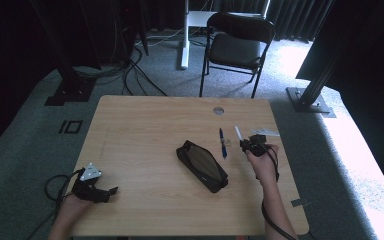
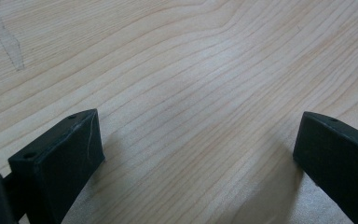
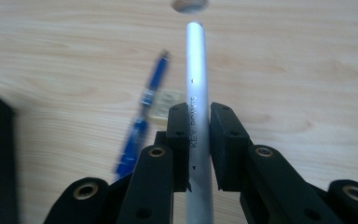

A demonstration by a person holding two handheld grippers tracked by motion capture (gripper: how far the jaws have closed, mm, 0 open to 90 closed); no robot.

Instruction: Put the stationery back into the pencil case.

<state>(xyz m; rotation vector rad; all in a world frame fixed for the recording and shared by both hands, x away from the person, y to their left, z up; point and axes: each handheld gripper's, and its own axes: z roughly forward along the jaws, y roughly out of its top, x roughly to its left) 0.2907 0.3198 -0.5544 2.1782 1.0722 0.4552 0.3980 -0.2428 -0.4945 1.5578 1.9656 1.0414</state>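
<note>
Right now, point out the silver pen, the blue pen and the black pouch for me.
silver pen point(image 3: 196, 70): right gripper view, on its barrel above the tongs.
blue pen point(image 1: 222, 142): high view, mid-barrel, lying on the table.
black pouch point(image 1: 201, 165): high view, centre of its top face.

My left gripper over bare table

My two black jaws stand wide apart with nothing between them, one at the lower left and one at the lower right, close above the light wood, each casting a soft shadow on it. Up and left of the left-hand jaw, a pale streak marks the grain.
</note>
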